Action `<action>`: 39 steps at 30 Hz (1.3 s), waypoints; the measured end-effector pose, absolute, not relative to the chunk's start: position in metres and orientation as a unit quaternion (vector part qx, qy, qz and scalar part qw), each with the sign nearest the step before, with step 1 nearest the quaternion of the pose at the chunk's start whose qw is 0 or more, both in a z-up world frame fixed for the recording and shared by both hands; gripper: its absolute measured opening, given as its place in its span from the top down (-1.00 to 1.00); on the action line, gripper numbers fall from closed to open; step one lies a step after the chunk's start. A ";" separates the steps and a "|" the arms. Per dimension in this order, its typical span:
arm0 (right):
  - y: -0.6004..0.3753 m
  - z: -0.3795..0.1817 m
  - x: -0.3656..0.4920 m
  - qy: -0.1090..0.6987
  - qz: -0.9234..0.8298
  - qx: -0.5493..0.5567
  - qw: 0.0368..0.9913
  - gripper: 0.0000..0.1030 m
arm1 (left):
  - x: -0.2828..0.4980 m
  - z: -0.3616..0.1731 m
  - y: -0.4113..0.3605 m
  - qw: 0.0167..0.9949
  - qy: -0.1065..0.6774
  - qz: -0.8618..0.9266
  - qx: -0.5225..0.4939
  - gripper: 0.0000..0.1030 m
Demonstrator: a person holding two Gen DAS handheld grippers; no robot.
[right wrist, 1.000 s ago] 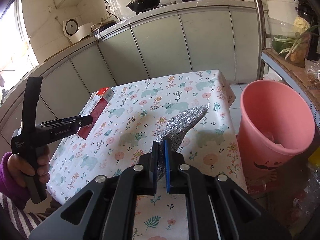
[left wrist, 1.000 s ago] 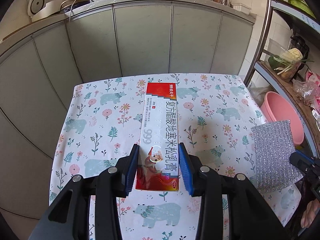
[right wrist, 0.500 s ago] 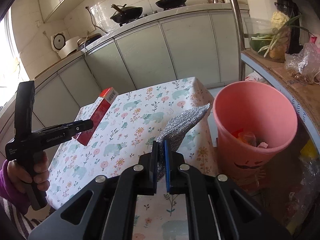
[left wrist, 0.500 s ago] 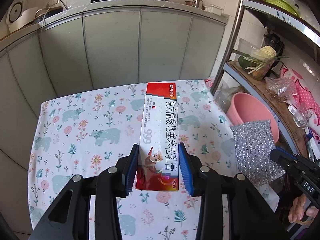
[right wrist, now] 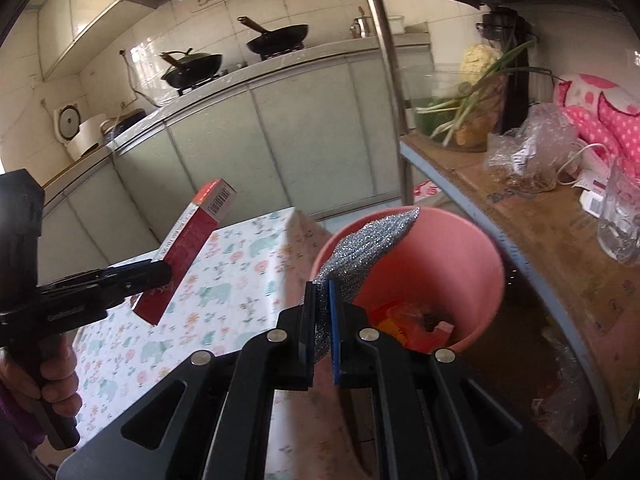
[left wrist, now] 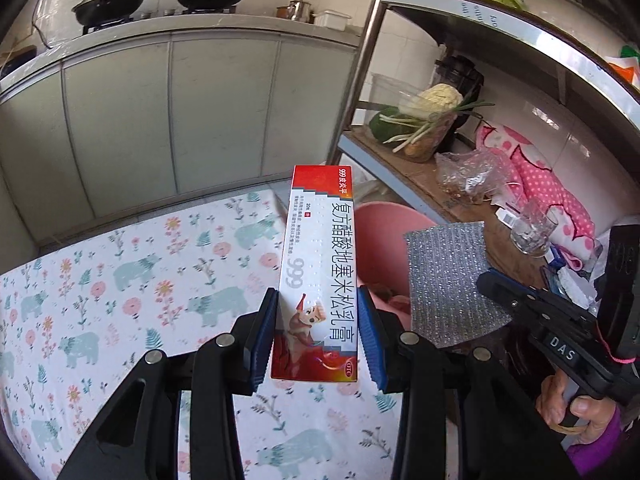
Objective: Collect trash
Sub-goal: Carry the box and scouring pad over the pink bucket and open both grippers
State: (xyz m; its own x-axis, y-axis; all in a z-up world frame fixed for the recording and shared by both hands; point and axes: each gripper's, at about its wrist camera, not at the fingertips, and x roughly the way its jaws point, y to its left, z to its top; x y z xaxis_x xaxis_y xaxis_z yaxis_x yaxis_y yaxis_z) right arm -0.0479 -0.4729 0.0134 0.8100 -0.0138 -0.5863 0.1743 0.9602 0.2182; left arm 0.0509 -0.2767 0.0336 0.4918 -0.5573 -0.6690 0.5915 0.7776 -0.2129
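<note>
The left gripper (left wrist: 317,336) grasps the red-and-white carton (left wrist: 320,268) by its lower end, held in the air above the counter's (left wrist: 120,280) right edge, short of the pink bin (right wrist: 452,264). The right gripper (right wrist: 322,320) is clenched on the silver scouring cloth (right wrist: 360,248), whose tip overhangs the bin's near rim. Risk: releasing the carton here would likely drop it onto the counter or floor; the limp cloth could snag on the rim.
</note>
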 end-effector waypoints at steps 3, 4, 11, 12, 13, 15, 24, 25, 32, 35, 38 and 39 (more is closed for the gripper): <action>-0.489 0.012 -0.042 0.304 -0.073 0.125 0.941 0.87 | 0.052 0.035 -0.300 0.855 0.373 -0.360 0.021 0.25; -0.494 0.011 -0.040 0.305 -0.081 0.124 0.941 0.87 | 0.053 0.035 -0.306 0.852 0.372 -0.367 0.020 0.25; -0.518 -0.007 -0.024 0.315 -0.111 0.116 0.936 0.87 | 0.073 0.022 -0.357 0.832 0.380 -0.405 0.013 0.25; -0.520 -0.010 -0.021 0.318 -0.115 0.112 0.934 0.87 | 0.076 0.018 -0.363 0.830 0.380 -0.409 0.012 0.25; -0.522 -0.016 -0.018 0.322 -0.118 0.109 0.933 0.87 | 0.080 0.013 -0.371 0.828 0.383 -0.408 0.014 0.25; -0.524 -0.023 -0.011 0.331 -0.120 0.104 0.930 0.87 | 0.087 0.002 -0.382 0.821 0.396 -0.411 0.008 0.25; -0.529 -0.056 0.011 0.369 -0.122 0.087 0.917 0.87 | 0.102 -0.041 -0.421 0.807 0.432 -0.401 0.030 0.25; -0.530 -0.058 0.012 0.371 -0.122 0.090 0.916 0.87 | 0.103 -0.046 -0.423 0.805 0.436 -0.401 0.033 0.25; -0.532 -0.071 0.016 0.387 -0.122 0.099 0.909 0.87 | 0.104 -0.061 -0.430 0.798 0.449 -0.401 0.038 0.24; -0.534 -0.075 0.018 0.393 -0.121 0.109 0.905 0.85 | 0.103 -0.062 -0.433 0.798 0.447 -0.403 0.039 0.23; -0.535 -0.075 0.017 0.395 -0.127 0.114 0.903 0.75 | 0.101 -0.060 -0.431 0.796 0.444 -0.409 0.032 0.19; -0.535 -0.074 0.016 0.394 -0.126 0.116 0.903 0.71 | 0.101 -0.059 -0.429 0.796 0.443 -0.411 0.030 0.19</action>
State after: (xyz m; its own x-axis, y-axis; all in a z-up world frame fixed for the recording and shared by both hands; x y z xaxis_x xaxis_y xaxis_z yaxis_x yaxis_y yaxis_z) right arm 0.0156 -0.5352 -0.0739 0.6574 -0.1361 -0.7411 0.3186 0.9415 0.1098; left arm 0.1009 -0.4292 -0.0586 0.2685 -0.6281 -0.7303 0.6809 0.6601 -0.3173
